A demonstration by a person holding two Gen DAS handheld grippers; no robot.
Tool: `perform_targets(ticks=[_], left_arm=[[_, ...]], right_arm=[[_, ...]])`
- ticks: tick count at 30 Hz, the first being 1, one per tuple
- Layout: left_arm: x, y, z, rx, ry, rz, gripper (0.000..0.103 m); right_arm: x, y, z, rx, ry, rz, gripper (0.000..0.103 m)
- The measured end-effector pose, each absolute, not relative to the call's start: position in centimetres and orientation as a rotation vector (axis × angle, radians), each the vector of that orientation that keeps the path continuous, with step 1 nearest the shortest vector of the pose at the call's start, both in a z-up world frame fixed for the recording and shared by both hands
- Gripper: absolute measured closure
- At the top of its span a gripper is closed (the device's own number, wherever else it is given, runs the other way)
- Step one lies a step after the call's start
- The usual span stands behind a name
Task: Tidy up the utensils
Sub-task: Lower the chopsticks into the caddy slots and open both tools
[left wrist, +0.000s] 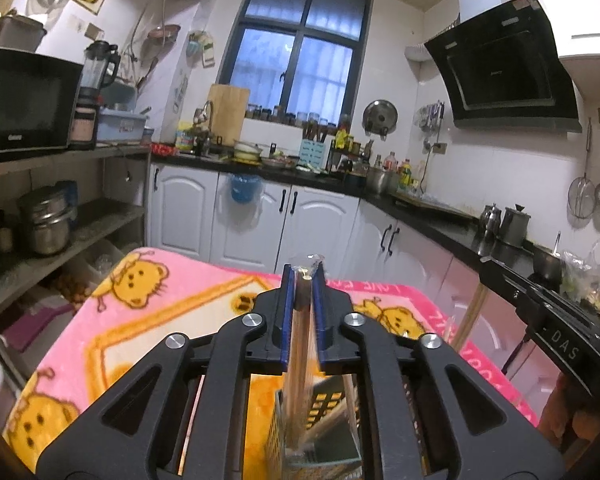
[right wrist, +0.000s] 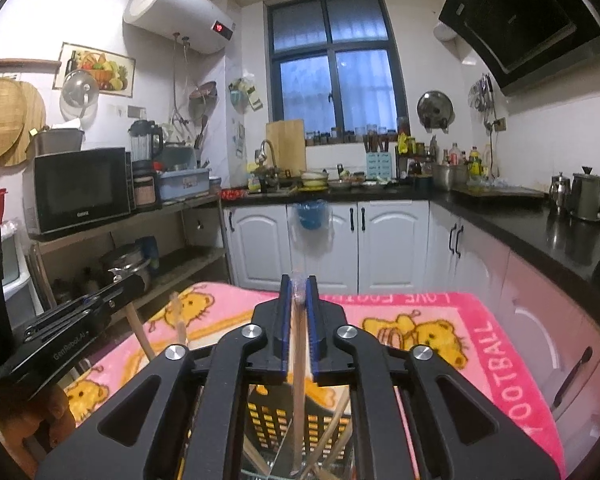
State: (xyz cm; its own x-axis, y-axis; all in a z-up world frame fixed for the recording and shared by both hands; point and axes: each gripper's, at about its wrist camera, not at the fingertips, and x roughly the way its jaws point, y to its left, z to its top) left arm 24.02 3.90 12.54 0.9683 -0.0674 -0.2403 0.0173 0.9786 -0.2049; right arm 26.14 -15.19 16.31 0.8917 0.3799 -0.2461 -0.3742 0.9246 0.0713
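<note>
Over a pink cartoon-bear blanket [left wrist: 148, 320], the left gripper [left wrist: 303, 280] has a bundle of wooden chopsticks [left wrist: 298, 344] between its blue pads, the jaws narrowly parted; whether they still pinch cannot be told. The right gripper [right wrist: 299, 288] has a single chopstick [right wrist: 299, 364] the same way. Both sticks hang upright, tips lowered into a slotted utensil basket [right wrist: 276, 416] below, apparently for dropping in. Several chopsticks [right wrist: 332, 432] already lean inside it.

Evenly lit indoor light, dusk-blue window [left wrist: 296, 48], strong fisheye bending, dark vignetted corners
</note>
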Motion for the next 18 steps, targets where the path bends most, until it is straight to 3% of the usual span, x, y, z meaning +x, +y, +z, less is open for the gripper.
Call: perform_targets(ticks=[5, 18], left_arm=[[23.7, 3.9, 12.2, -0.206, 0.266, -0.057, 0.082], [21.6, 4.0, 11.6, -0.224, 0.298, -0.082, 0.041]], right_arm=[[25.9, -15.6, 15.5, 0.026, 0.293, 0.377, 0.085], [23.7, -16.8, 14.2, 0.006, 0.378, 0.365, 0.076]])
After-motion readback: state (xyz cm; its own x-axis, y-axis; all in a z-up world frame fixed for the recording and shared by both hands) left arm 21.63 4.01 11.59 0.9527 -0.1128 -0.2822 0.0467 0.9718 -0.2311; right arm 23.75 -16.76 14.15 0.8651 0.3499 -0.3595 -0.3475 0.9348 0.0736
